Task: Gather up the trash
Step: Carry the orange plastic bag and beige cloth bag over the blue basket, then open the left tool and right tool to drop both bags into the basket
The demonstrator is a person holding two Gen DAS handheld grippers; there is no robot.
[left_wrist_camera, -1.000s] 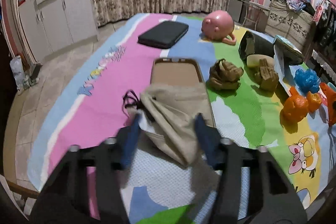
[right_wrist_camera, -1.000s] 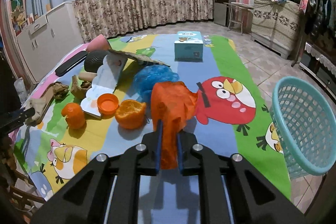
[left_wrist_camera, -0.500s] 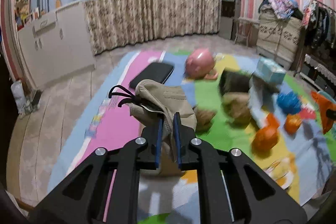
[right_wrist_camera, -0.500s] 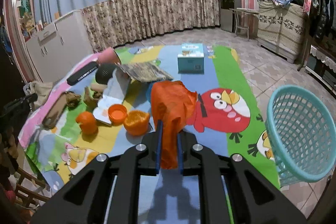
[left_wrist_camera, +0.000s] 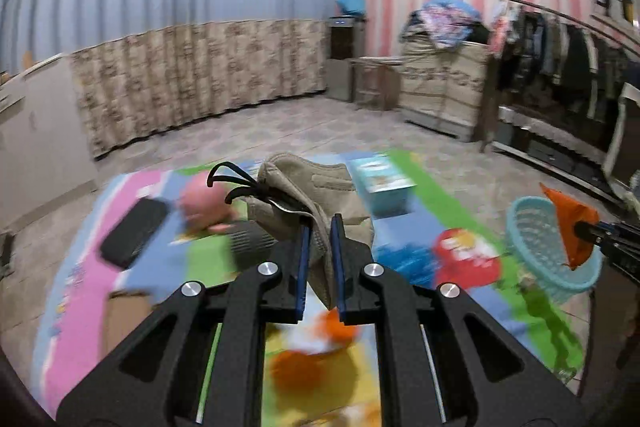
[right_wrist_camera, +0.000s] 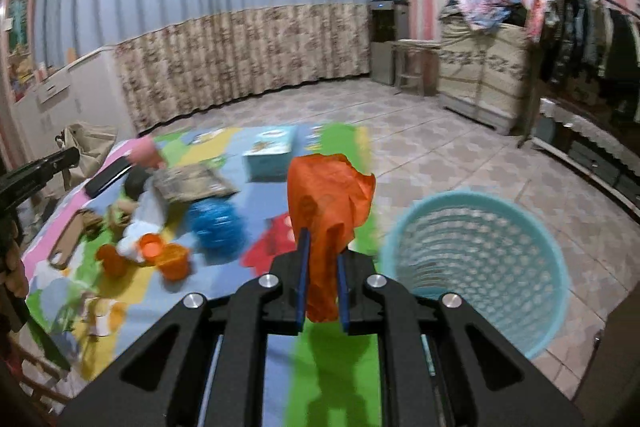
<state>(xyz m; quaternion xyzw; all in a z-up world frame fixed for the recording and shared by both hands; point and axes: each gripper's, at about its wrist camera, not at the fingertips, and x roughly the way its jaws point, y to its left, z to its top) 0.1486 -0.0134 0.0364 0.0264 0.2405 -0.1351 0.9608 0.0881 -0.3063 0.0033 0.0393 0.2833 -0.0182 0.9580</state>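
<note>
My left gripper (left_wrist_camera: 319, 223) is shut on a beige cloth bag (left_wrist_camera: 304, 187) with black drawstrings, held in the air above the colourful mat (left_wrist_camera: 76, 267). My right gripper (right_wrist_camera: 321, 239) is shut on a crumpled orange plastic bag (right_wrist_camera: 326, 195), held up just left of the teal mesh basket (right_wrist_camera: 476, 263). In the left wrist view the basket (left_wrist_camera: 532, 235) stands at the right with the orange bag (left_wrist_camera: 572, 223) over its rim. The left gripper and beige bag show at the far left of the right wrist view (right_wrist_camera: 86, 143).
On the mat lie a blue crumpled bag (right_wrist_camera: 216, 223), orange peels and a cup (right_wrist_camera: 160, 255), a tissue box (right_wrist_camera: 270, 153), a black case (left_wrist_camera: 134, 231), a pink toy (left_wrist_camera: 204, 199), a cardboard piece (right_wrist_camera: 66, 247) and brown scraps. Tiled floor surrounds the mat.
My left gripper closed on the beige bag, lifted it off the mat and swung right. My right gripper carried the orange bag up and right, close to the basket.
</note>
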